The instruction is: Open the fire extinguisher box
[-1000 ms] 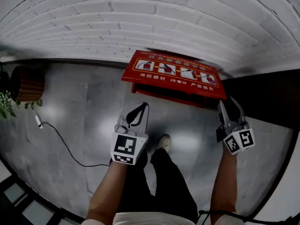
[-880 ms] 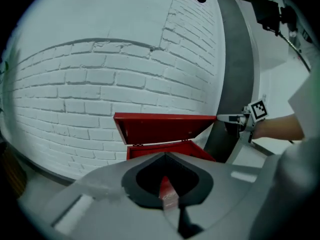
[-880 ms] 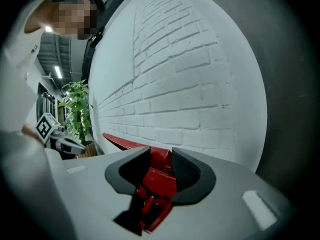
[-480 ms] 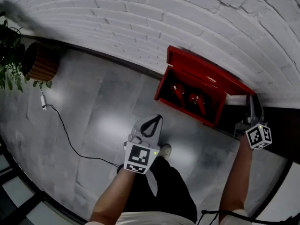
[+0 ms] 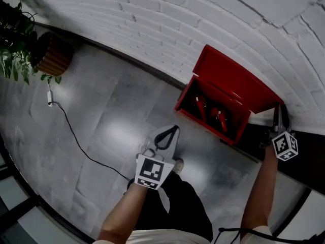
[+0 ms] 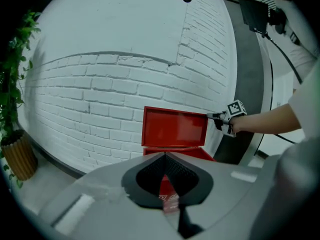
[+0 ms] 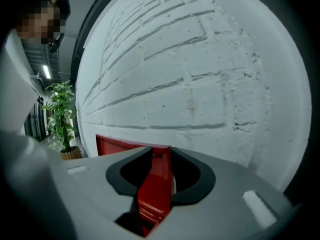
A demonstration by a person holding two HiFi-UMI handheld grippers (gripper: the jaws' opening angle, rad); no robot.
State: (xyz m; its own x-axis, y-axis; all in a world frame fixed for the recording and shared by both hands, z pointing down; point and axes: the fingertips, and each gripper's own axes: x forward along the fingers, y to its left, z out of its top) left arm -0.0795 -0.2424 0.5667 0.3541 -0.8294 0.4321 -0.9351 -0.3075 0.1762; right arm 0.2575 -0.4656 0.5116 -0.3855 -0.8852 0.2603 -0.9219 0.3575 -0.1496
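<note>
Head view: red fire extinguisher box (image 5: 208, 126) stands on the floor (image 5: 101, 126) by the brick wall (image 5: 152, 14), lid (image 5: 238, 83) raised. Left gripper view: left claw (image 6: 165, 155) clenched, empty. Right gripper view: right claw (image 7: 161, 151), jaws just closing, grasps the lid's edge; best rest it gently against the wall.

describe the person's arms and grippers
Left gripper and right gripper: grey bodies, black jaw pads, each with a white cube of black square markers. Forearms bare; white top, dark trousers. The right one's jaws have just been closing, the red lid between them.
</note>
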